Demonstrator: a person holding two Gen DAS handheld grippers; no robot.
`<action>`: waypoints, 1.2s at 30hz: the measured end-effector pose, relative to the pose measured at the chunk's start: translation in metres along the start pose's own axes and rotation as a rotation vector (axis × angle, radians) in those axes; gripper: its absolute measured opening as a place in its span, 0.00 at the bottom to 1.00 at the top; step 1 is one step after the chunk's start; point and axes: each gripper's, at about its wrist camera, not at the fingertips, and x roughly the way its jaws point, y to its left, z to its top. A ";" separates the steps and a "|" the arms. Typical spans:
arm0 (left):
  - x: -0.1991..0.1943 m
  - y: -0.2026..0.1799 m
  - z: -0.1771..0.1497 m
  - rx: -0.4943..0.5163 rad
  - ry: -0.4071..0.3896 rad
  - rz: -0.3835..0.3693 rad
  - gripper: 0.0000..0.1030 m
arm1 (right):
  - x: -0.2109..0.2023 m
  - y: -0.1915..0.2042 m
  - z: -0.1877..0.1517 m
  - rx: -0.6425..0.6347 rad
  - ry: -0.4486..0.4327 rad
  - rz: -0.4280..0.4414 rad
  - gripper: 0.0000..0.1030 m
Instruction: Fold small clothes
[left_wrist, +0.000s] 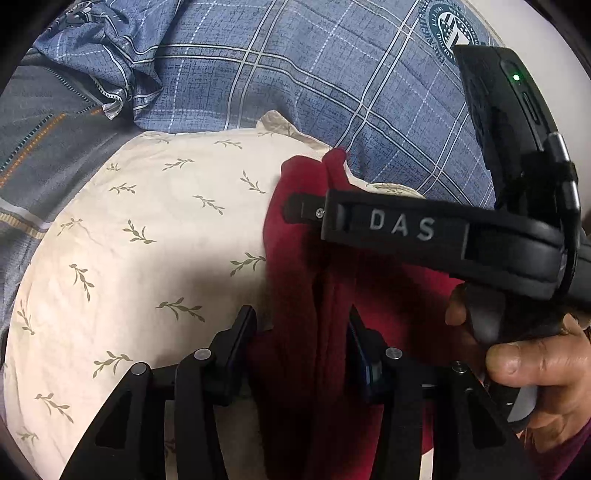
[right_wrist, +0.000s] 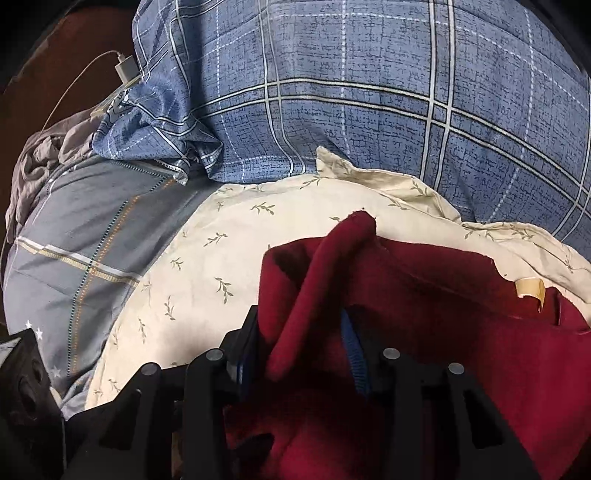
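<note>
stage: mid-fold, not flat yet | dark red knit garment bunched on cream leaf-print pillow, 5 o'clock | left gripper fingers clenched on a fold | right gripper fingers clenched on another ridge | left: flatten, finish

The raised letters "DAS" stand in pale grey on the black arm of the right gripper, right of centre in the left wrist view. At the upper right of that frame, a round teal seal printed on the blue plaid quilt carries ring lettering too small and warped to read. The right wrist view holds no readable text.
</note>
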 end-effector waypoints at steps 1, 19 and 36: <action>0.000 0.000 0.000 0.002 0.000 0.004 0.48 | 0.000 0.000 -0.001 -0.002 -0.004 -0.001 0.39; 0.000 -0.002 -0.004 0.047 0.026 0.013 0.67 | -0.008 -0.004 -0.003 0.009 -0.029 0.047 0.18; -0.036 -0.119 -0.015 0.218 -0.013 -0.073 0.19 | -0.114 -0.107 -0.030 0.191 -0.203 0.235 0.11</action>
